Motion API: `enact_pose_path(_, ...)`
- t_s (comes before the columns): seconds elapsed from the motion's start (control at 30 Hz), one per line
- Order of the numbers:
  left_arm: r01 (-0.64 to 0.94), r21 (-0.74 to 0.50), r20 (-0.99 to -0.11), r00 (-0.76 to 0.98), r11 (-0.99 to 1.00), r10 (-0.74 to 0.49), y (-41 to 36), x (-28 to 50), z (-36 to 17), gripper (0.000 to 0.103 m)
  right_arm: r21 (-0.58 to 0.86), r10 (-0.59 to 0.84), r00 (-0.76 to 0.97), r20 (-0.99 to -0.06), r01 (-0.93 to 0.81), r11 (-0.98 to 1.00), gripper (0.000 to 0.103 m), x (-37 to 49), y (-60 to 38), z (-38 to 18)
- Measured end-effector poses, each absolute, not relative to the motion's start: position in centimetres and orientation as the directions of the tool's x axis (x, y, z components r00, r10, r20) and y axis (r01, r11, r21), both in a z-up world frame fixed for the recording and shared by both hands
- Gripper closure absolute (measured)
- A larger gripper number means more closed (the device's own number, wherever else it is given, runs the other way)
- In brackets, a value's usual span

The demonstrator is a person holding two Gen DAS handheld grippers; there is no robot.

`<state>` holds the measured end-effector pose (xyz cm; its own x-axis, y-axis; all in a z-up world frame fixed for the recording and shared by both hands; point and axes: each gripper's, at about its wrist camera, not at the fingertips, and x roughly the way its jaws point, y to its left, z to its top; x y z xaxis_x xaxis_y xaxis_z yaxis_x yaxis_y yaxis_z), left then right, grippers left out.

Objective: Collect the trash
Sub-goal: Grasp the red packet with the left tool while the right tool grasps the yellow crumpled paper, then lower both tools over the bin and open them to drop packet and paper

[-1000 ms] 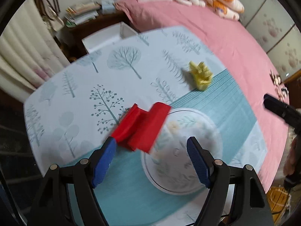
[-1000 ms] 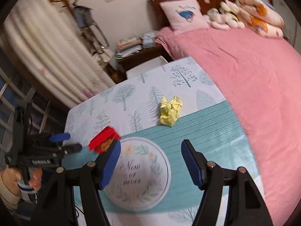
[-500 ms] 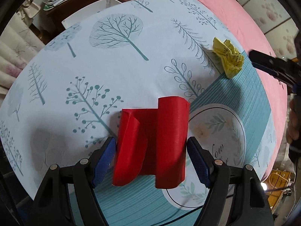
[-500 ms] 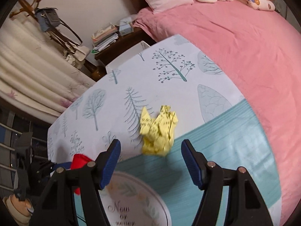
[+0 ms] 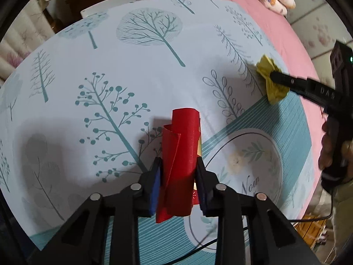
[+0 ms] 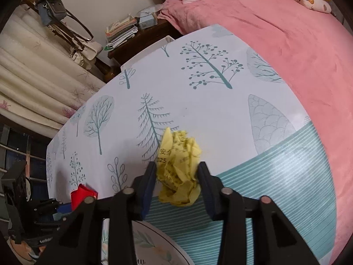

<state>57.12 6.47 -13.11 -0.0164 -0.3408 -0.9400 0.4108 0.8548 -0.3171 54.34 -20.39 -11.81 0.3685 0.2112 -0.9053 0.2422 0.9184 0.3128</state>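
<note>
1. Between the blue-padded fingers (image 5: 155, 185) of the left gripper (image 5: 178, 186) stands a curled sheet of red paper (image 5: 179, 154); the fingers are closing on it and both pads already press its sides.
2. Between the fingers (image 6: 147, 185) of the right gripper (image 6: 177, 182) sits a crumpled ball of yellow printed paper (image 6: 179, 167); these fingers are closing too, with both pads touching the ball.
3. Both pieces of paper rest on the tabletop (image 5: 132, 70), which is covered with a white cloth printed with teal trees and, nearer the cameras, a teal striped band.
4. From the left wrist view, the yellow ball lies well to the right of the red sheet, at the edge of the striped band.
5. Beside the red sheet a round printed wreath emblem (image 5: 253, 161) marks the cloth.
6. Beyond the tabletop lies a bed under a pink blanket (image 6: 286, 33), and cream curtains (image 6: 33, 92) hang at the left.
</note>
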Motion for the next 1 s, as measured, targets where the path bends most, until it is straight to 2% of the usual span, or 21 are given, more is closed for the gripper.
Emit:
enact_pose_path(0.13, 0.382, -0.302, -0.939, 0.036, 0.874, -0.341, 6.2, 56.1, -12.5, 0.088, 0.315, 0.225, 0.372, -0.901, 0.204, 0.927, 0.076, 53.3, -19.8, -11.4)
enact_pose_path(0.27, 0.351, -0.306, -0.933, 0.074, 0.885, -0.352, 5.7, 54.2, -11.2, 0.091, 0.321, 0.238, 0.385, -0.892, 0.168, 0.932, 0.077, 51.4, -19.1, -10.1)
enact_pose_path(0.5, 0.313, -0.329, -0.905, 0.164, 0.891, -0.392, 4.9, 49.5, -6.6, 0.092, 0.38, 0.309, 0.433, -0.846, 0.084, 0.921, 0.077, 45.4, -17.9, -5.9)
enact_pose_path(1.0, 0.201, -0.352, -0.842, 0.358, 0.914, -0.403, 3.0, 28.7, 2.8, 0.092, 0.419, 0.474, 0.484, -0.736, -0.225, 0.88, 0.077, 27.5, -19.4, 3.8)
